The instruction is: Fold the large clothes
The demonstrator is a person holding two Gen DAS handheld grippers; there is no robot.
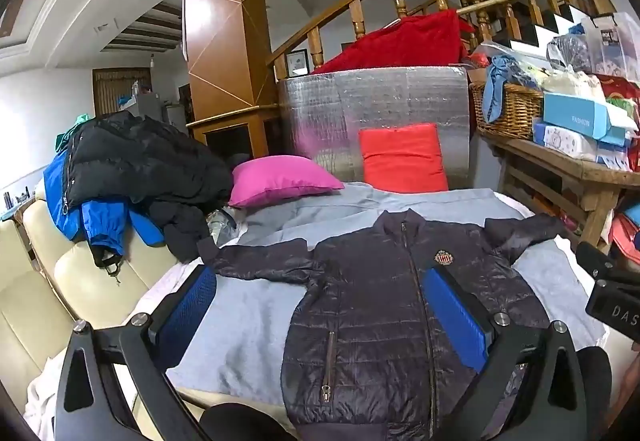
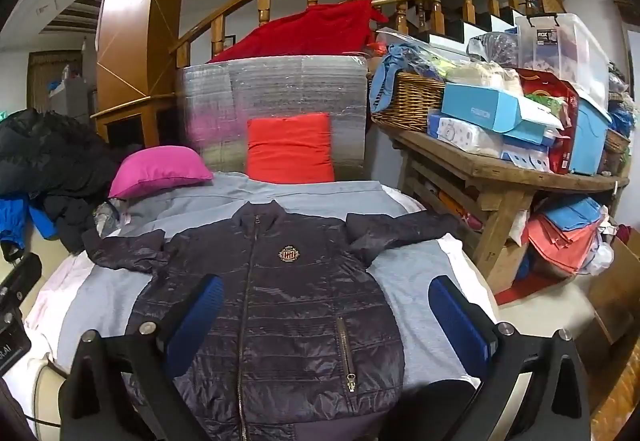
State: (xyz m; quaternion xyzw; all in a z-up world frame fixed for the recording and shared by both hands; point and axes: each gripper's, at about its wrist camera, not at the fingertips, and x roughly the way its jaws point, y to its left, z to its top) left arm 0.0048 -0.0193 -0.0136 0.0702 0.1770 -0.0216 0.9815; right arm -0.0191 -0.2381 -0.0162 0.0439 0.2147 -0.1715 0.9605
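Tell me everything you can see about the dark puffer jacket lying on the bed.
The dark puffer jacket lies flat, front up, on a grey sheet, collar toward the pillows. It is navy-black, shiny and quilted in horizontal bands, zipped shut up the middle, with a gold crest badge on the chest and a zipped pocket on each side. Both sleeves are spread outward, slightly crumpled. Both grippers' blue-padded fingers are open, holding nothing.

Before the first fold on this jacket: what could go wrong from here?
1. The jacket shell looks slick and puffy; a shallow pinch by either open gripper, left or right, may slip.
2. Both sleeves lie crumpled, not flat, so a fold could trap bunches.
3. The grey sheet underneath is loose; fingers could grab it too.
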